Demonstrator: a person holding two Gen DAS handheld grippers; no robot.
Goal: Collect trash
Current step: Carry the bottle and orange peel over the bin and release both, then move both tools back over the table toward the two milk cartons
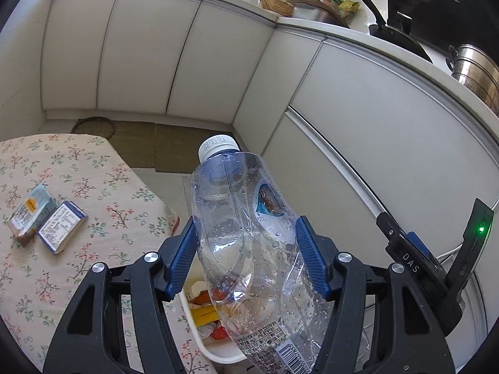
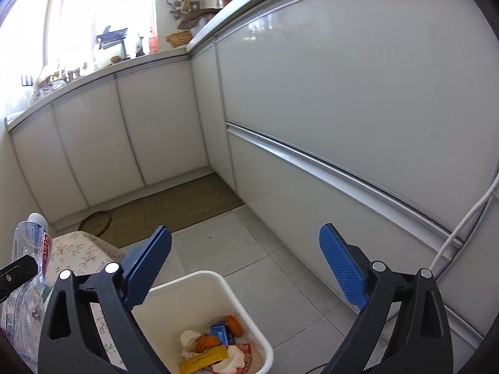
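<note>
My left gripper (image 1: 246, 249) is shut on a clear, crumpled plastic bottle (image 1: 246, 233) with a white cap, holding it above a white trash bin (image 1: 215, 355). The bottle also shows at the left edge of the right wrist view (image 2: 28, 249). My right gripper (image 2: 244, 265) is open and empty, hovering over the white trash bin (image 2: 193, 283), which holds orange peels, a blue carton, a yellow wrapper and crumpled paper. Two small cartons (image 1: 46, 221) lie on the floral tablecloth (image 1: 62, 171) to the left.
White kitchen cabinets (image 1: 156, 56) line the back and right. A brown floor mat (image 2: 174, 205) lies in the corner. The counter carries a black pan (image 1: 393, 31) and a steel pot (image 1: 477, 71). A white cable (image 2: 467, 218) hangs at right.
</note>
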